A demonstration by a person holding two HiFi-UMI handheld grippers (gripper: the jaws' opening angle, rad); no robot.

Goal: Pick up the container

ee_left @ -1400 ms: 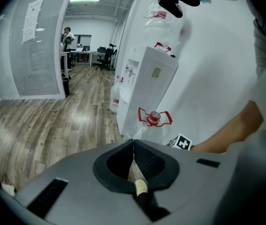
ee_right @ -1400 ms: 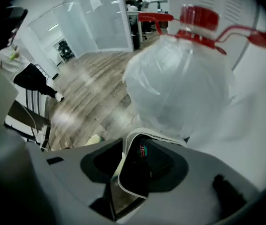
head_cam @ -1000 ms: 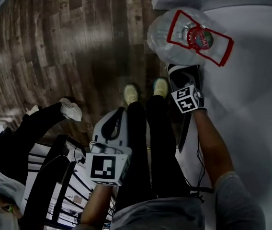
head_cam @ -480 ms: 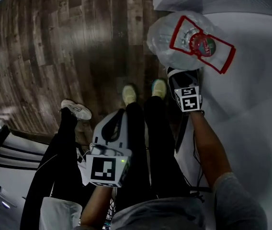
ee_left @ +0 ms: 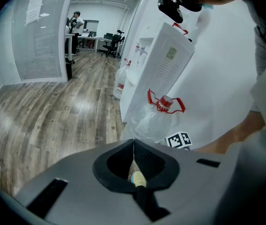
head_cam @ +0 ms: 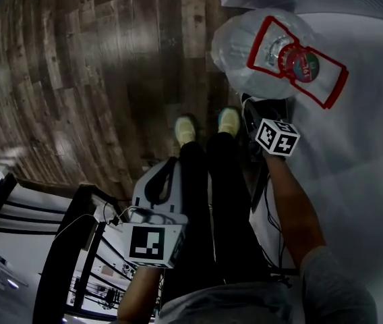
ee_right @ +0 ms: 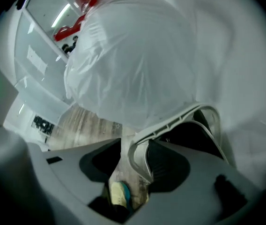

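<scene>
The container is a large clear water jug wrapped in thin plastic, with a red cap and a red carrying strap. It hangs over the wooden floor beside a white wall. My right gripper is just below it in the head view, shut on the container's white handle. The handle loops round one finger, and the container fills the right gripper view above the right gripper. My left gripper hangs low by my legs, shut and empty. The left gripper points toward the container.
My shoes stand on the wooden floor right beside the container. A white wall takes up the right side. A tall white appliance stands behind the container. A dark rack sits at lower left.
A bystander at the left has walked out of view. The container and my right gripper have shifted slightly right, and the gripper's marker cube has turned. The left gripper stays about where it was.
</scene>
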